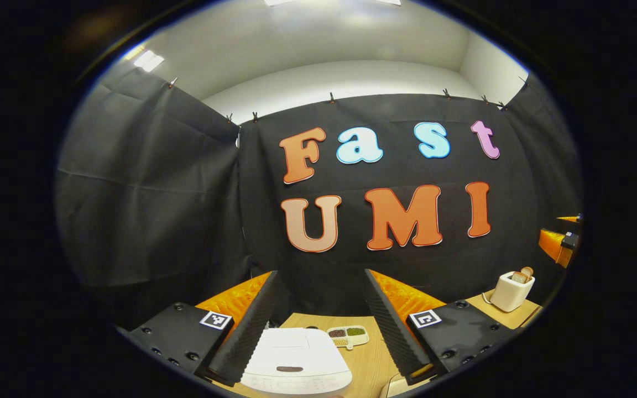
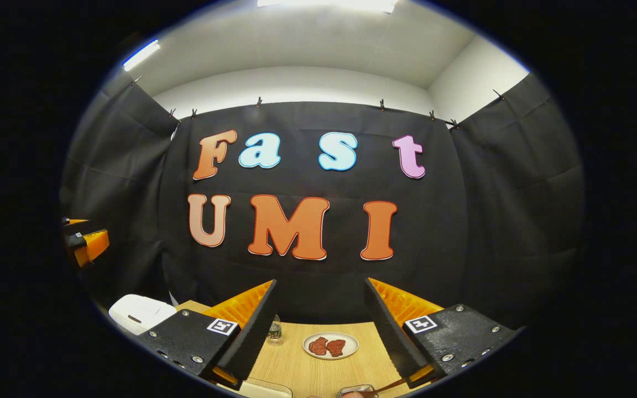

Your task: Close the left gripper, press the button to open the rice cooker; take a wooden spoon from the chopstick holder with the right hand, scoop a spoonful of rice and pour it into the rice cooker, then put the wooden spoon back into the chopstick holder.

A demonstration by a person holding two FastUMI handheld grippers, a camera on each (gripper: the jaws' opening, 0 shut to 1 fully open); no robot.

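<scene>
The white rice cooker (image 1: pixel 296 359) sits with its lid down just beyond and below my left gripper (image 1: pixel 321 273), whose fingers stand wide apart with nothing between them. A divided dish of grains (image 1: pixel 348 335) lies behind the cooker. In the right gripper view the rice cooker (image 2: pixel 139 312) is at the far left. My right gripper (image 2: pixel 320 282) is open and empty above the table. At the bottom edge, the rim of what looks like the chopstick holder (image 2: pixel 357 391) shows, with a wooden handle (image 2: pixel 393 382) leaning out of it.
A wooden table (image 2: pixel 318 370) carries a plate of red pieces (image 2: pixel 330 345) and a small glass bottle (image 2: pixel 275 330). A white toaster with bread (image 1: pixel 512 290) stands at the right. The other gripper shows at the side of each view (image 1: pixel 559 243) (image 2: pixel 83 243).
</scene>
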